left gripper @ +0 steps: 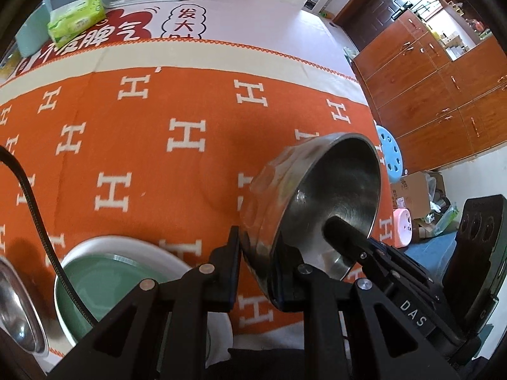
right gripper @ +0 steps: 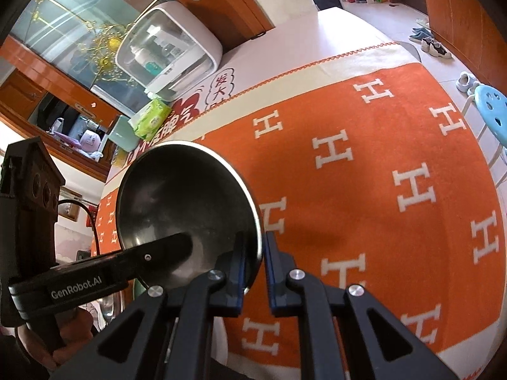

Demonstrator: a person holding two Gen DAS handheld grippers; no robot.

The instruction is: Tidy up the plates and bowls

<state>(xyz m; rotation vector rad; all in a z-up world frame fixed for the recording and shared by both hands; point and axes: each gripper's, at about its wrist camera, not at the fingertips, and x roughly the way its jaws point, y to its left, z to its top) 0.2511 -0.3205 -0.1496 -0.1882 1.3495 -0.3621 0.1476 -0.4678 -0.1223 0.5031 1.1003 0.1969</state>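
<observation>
- The left hand-held gripper (left gripper: 255,272) is pinching the wall of a steel bowl (left gripper: 320,196), one finger outside and one inside.
- The right hand-held gripper (right gripper: 255,274) is clamping the same steel bowl's rim from the opposite side, so the bowl is hanging tilted above the orange cloth (left gripper: 142,145) on the worktop.
- To do this step well, both grips should probably be kept firm and level with each other, since the smooth metal could slip or swing.
- A green bowl (left gripper: 95,281) is sitting inside a white dish (left gripper: 177,256) near the lower left, seemingly a fitting stacking place.
- Readable writing: "DAS" on one gripper, "GenRobot.AI" on the other, repeated white "H" letters across the cloth.
</observation>
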